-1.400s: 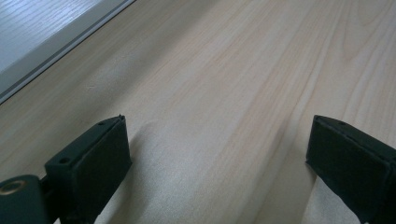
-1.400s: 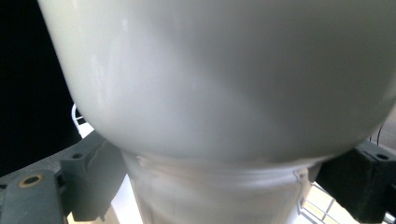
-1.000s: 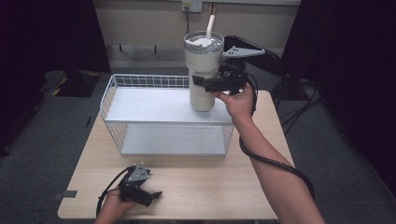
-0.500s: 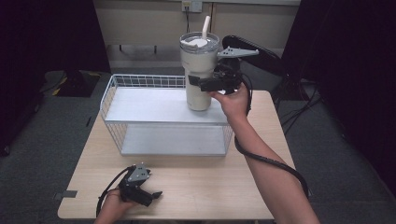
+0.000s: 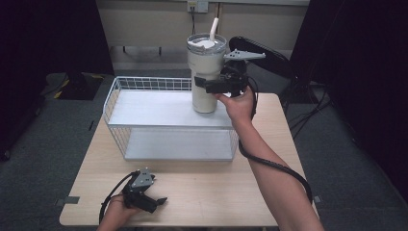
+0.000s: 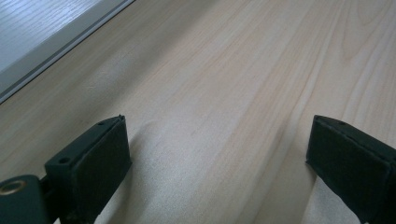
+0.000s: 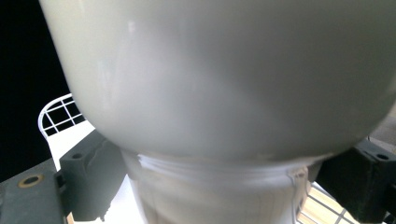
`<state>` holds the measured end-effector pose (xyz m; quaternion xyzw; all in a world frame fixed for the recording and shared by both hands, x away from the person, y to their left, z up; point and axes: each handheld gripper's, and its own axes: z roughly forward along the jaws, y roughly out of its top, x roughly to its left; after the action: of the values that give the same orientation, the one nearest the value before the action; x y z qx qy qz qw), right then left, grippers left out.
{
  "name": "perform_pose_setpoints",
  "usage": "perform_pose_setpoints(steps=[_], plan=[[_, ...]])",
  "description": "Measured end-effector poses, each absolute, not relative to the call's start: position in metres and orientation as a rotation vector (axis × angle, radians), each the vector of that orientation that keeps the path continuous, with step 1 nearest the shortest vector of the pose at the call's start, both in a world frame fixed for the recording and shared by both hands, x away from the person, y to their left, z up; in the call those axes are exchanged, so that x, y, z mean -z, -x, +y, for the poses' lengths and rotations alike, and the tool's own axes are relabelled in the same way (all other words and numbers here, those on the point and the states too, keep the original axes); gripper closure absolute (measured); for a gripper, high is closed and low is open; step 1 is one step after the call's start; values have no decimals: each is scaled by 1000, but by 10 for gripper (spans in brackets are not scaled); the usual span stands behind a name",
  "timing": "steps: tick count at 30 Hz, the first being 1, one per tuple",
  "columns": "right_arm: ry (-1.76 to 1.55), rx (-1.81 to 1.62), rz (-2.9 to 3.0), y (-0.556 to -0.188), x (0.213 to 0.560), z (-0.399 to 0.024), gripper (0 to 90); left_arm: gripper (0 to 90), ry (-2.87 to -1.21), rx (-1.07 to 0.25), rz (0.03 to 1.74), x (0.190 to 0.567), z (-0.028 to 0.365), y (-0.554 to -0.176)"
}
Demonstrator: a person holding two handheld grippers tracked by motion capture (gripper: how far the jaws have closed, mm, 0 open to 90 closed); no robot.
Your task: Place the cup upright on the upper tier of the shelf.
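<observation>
Cream tumbler upright over wire basket, right tongs clamped around its narrow lower body. Left tongs wide apart, empty, resting on desk.

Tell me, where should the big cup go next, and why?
Probably straight down onto the shelf. The right gripper is clamped on the narrow lower part of the cup, holding it upright over the right end of the white wire shelf, with its base at or just above the shelf top. The left gripper rests open on the table.
</observation>
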<state>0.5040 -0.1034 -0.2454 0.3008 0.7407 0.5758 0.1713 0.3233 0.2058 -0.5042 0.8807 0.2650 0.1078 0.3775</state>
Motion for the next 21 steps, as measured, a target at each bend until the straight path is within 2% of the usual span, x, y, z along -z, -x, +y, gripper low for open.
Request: perform_pose_setpoints(steps=[21], plan=[[-830,-1609,2090,-503,254,-100,97,53,-2251,-275,677,504,206,-323]])
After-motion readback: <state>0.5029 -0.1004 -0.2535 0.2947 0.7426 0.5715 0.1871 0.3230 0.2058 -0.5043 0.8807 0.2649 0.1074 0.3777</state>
